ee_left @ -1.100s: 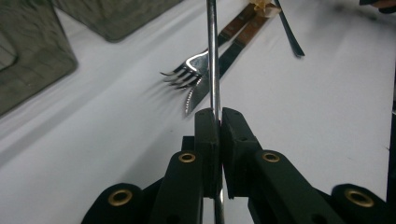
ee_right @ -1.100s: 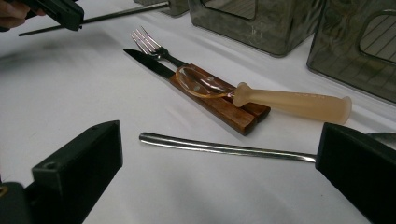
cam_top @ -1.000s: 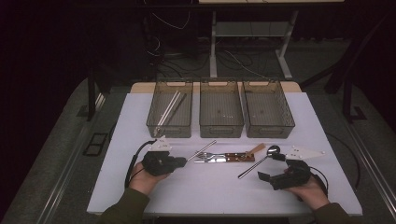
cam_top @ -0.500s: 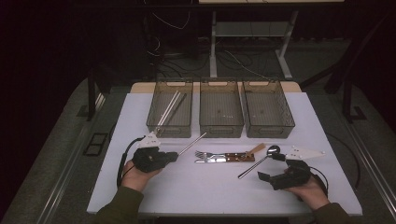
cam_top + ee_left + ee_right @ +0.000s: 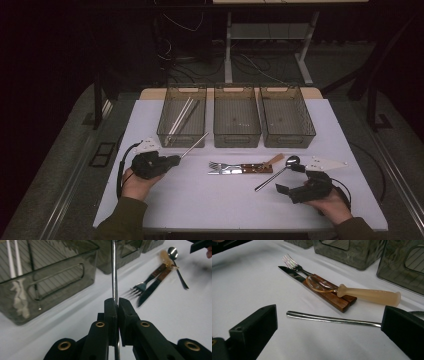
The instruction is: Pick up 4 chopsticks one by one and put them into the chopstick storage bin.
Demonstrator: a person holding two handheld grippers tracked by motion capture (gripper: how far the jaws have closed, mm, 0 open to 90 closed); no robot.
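White table [image 5: 200, 200], no readable writing; left tongs [image 5: 176, 160] clamp metal chopstick [image 5: 195, 145]

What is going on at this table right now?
A person is sorting cutlery into three bins. The left gripper is shut on a metal chopstick, held in the air near the left bin, which already holds other sticks. The right gripper rests open on the table around the handle of a metal spoon. A fork, a knife and a translucent plastic spoon lie piled mid-table.
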